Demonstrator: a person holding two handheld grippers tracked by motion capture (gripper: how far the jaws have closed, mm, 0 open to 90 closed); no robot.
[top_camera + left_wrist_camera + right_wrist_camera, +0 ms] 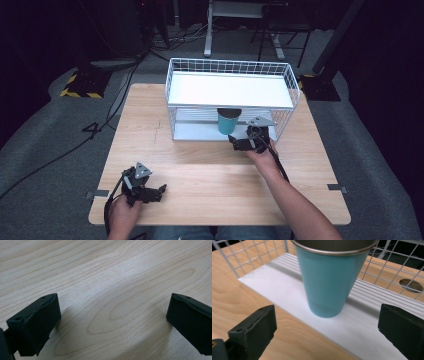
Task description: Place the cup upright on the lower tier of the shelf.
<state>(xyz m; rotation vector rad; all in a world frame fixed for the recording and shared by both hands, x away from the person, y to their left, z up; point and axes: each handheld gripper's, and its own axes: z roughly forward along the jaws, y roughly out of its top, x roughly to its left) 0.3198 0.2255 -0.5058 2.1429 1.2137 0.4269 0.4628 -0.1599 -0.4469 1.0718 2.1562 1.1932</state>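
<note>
standing upright on the lower shelf [372, 322] of a white wire rack [231, 67]: one teal metal cup [228, 122] with a bare steel rim, set near the shelf's front edge, right of its middle in the high view. the cup sits under the rack's white upper shelf [230, 90], which hides part of its mouth from above.

right gripper [239, 141]: held in the person's right hand [262, 155] at the front of the rack, just beside the cup and pointing toward it. fingers [253, 333] spread wide with nothing between them; in the right gripper view the cup stands ahead of the gap, apart from both pads, clear of any touch. grey three-cornered plate on top, cable trailing back along the forearm.

left gripper [159, 192]: held in the person's left hand [122, 210] low over the near left part of the table [200, 170], well apart from the rack and cup. fingers [35, 325] wide open over bare wood grain, holding nothing.

table: light wood, rectangular, carrying the rack toward its far side. a round hole in the tabletop shows through the rack's wire side in the right gripper view.

surroundings: grey floor [45, 150] with black cables and stand bases with yellow-black striped edges.
</note>
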